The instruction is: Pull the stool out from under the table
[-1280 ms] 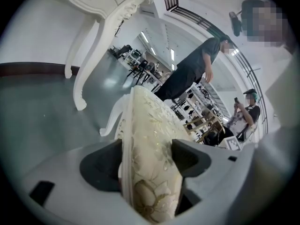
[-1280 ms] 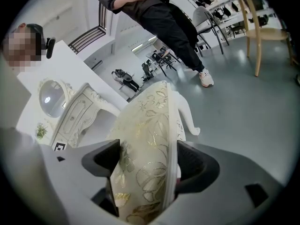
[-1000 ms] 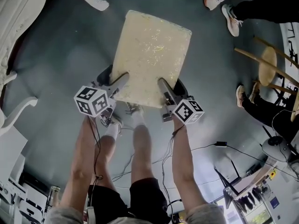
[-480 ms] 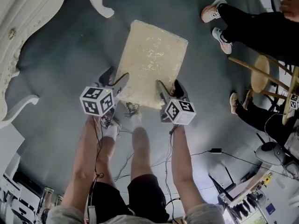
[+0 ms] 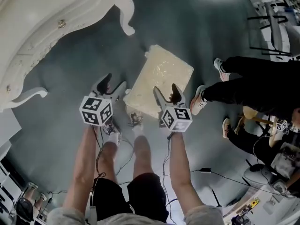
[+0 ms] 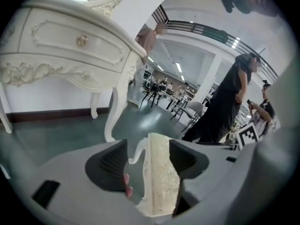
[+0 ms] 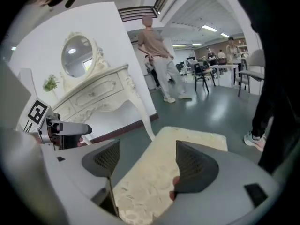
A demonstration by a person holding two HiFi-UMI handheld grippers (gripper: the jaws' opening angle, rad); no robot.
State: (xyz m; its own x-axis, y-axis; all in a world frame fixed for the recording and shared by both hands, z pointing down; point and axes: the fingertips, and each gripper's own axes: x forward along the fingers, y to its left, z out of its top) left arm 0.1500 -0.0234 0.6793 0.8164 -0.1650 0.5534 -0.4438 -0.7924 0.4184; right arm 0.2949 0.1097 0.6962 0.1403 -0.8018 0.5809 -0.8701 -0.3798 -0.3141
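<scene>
**Both grippers open; stool (image 5: 161, 78) out from under table (image 5: 56, 27)**

Nearest, the left gripper (image 5: 115, 83) hangs beside the stool's near left corner. Its jaws stand wide and have just been closing a little. The cushion's edge shows in the gap, with neither pad touching it. The right gripper (image 5: 165, 90) hangs over the near short edge, jaws spread, gripping nothing. The stool stands on the grey-green floor (image 5: 211, 22). The long axis of its rectangular cream cushion runs away from the person, leaning right. A bystander's shoe (image 5: 199, 100) lies near its right side. Beyond, at far left, the white table's curved leg (image 5: 125, 13) stands apart from the stool's far corner.
</scene>
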